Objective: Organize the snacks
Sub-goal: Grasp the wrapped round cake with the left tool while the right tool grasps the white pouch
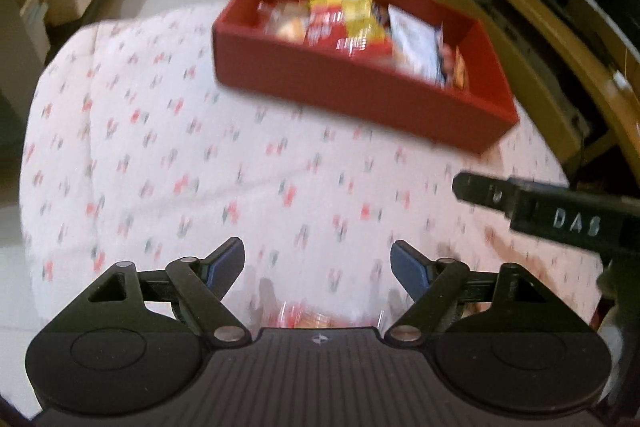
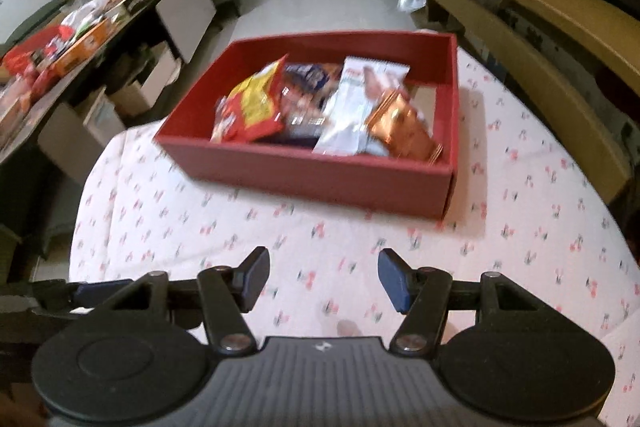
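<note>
A red box [image 2: 308, 179] sits on the cloth-covered table [image 2: 200, 227], toward twelve o'clock from both grippers. Inside it, from left to right in the right wrist view, lie a yellow and red packet [image 2: 256, 103], a dark blue packet [image 2: 306, 95], a white wrapper [image 2: 360, 107] and a shiny orange packet [image 2: 404, 131] at the right end.

The left wrist view shows the box [image 1: 360, 95] at about one o'clock, blurred, with the yellow and red packet [image 1: 352, 15] and the white wrapper [image 1: 416, 43] still readable. It alone shows a clear-wrapped snack [image 1: 308, 319] low at six o'clock, half hidden under the left gripper [image 1: 318, 263], and the black tip of the other tool [image 1: 540, 211] at three o'clock. The right wrist view alone shows the cluttered side table [image 2: 80, 27] at ten o'clock.

The box's long axis runs left to right across the right wrist view, and slants down to the right in the left one.

The left gripper's fingers are spread apart, grasping nothing. The right gripper [image 2: 324, 277] is likewise released and empty.
</note>
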{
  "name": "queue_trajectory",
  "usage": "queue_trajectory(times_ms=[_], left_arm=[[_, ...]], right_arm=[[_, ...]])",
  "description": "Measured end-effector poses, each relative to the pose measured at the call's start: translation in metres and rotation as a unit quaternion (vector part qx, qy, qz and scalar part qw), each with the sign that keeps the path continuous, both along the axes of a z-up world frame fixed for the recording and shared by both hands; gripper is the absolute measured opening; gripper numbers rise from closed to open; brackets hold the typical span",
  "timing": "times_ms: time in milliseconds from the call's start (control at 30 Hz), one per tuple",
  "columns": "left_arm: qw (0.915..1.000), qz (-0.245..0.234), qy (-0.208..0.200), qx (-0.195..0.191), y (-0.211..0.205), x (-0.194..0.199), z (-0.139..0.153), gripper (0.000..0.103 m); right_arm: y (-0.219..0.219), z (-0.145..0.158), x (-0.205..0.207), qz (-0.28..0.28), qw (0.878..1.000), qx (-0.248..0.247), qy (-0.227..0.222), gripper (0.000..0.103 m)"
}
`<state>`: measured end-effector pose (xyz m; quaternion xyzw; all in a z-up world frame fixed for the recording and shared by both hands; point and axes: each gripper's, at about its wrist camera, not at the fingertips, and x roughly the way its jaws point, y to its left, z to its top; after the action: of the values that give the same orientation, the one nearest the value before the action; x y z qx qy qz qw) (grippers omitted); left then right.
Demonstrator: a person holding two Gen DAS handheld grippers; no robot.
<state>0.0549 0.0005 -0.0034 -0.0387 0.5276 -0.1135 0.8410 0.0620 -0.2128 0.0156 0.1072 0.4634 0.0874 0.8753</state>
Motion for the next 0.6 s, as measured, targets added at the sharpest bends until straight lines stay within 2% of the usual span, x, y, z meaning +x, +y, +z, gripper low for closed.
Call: queue_trajectory(times_ms=[233,400,467,533,600], left_arm=[[0.9997,-0.012,0.020,0.000,0.006,-0.036,-0.008,0.086],[0.9992,-0.015,0.036,0.010,-0.002,-0.039,-0.022,0.087],[0.9987,-0.018,0.044,0.018,-0.007,-0.036,-0.032,0.093],[0.9984,-0.017,0.053,0.011,-0.008,-0.034,-0.038,0.094],[0.9986,-0.018,0.048,0.011,-0.008,-0.036,-0.034,0.086]], right_arm=[[0.008,-0.002,-0.026,0.025,1.000,0.003,0.008,0.081],[0.008,-0.004,-0.034,0.028,0.999,0.006,0.013,0.082],[0.008,-0.006,-0.036,0.032,0.999,0.005,0.017,0.082],[0.008,-0.008,-0.036,0.036,0.999,0.001,0.024,0.083],[0.007,-0.012,-0.035,0.037,0.999,-0.004,0.031,0.083]])
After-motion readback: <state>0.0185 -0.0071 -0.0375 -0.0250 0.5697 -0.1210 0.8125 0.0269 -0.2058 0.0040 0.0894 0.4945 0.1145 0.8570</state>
